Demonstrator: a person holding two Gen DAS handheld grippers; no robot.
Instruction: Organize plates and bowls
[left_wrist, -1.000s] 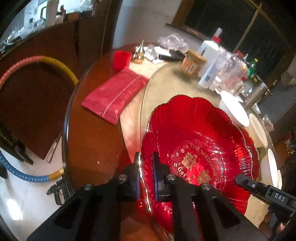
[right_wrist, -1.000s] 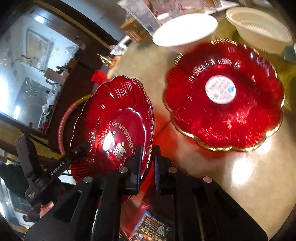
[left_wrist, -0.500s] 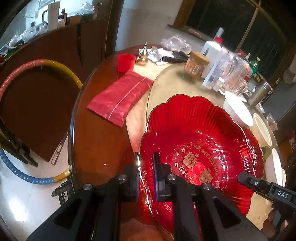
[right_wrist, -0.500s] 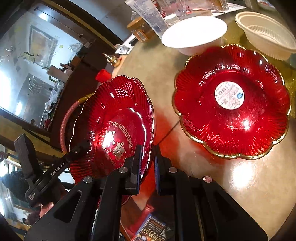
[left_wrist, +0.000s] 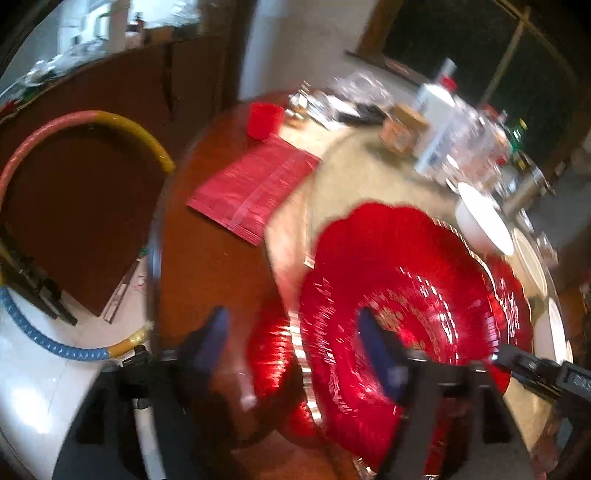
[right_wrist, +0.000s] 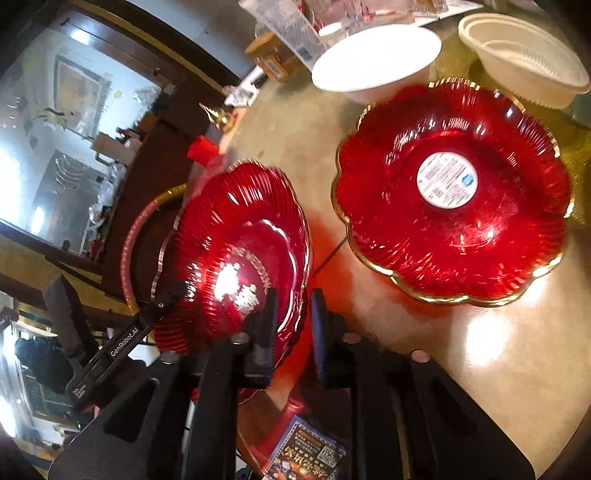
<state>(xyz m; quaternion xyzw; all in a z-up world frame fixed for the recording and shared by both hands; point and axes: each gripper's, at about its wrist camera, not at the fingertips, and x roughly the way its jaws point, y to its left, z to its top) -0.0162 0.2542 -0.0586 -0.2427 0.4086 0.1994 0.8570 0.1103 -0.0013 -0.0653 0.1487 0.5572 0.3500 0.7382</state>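
A red flower-shaped wedding plate (left_wrist: 399, 295) with gold lettering is held tilted above the table edge; it also shows in the right wrist view (right_wrist: 236, 254). My left gripper (left_wrist: 291, 332) is open, its fingers spread wide on either side of the plate's rim. My right gripper (right_wrist: 293, 314) is shut on that plate's opposite rim. A second red plate (right_wrist: 454, 199) with a gold rim and a white sticker lies flat on the table to the right.
A white bowl (right_wrist: 376, 59) and a cream plastic bowl (right_wrist: 524, 55) stand behind the flat plate. A red cloth pouch (left_wrist: 255, 188), a red cup (left_wrist: 264, 120), bottles and a jar (left_wrist: 402, 131) crowd the far table. A hoop (left_wrist: 92, 122) leans at left.
My left gripper has opened and let go of the wedding plate's rim; its view is blurred by motion. My right gripper still holds the plate and has moved slightly back from the flat plate.
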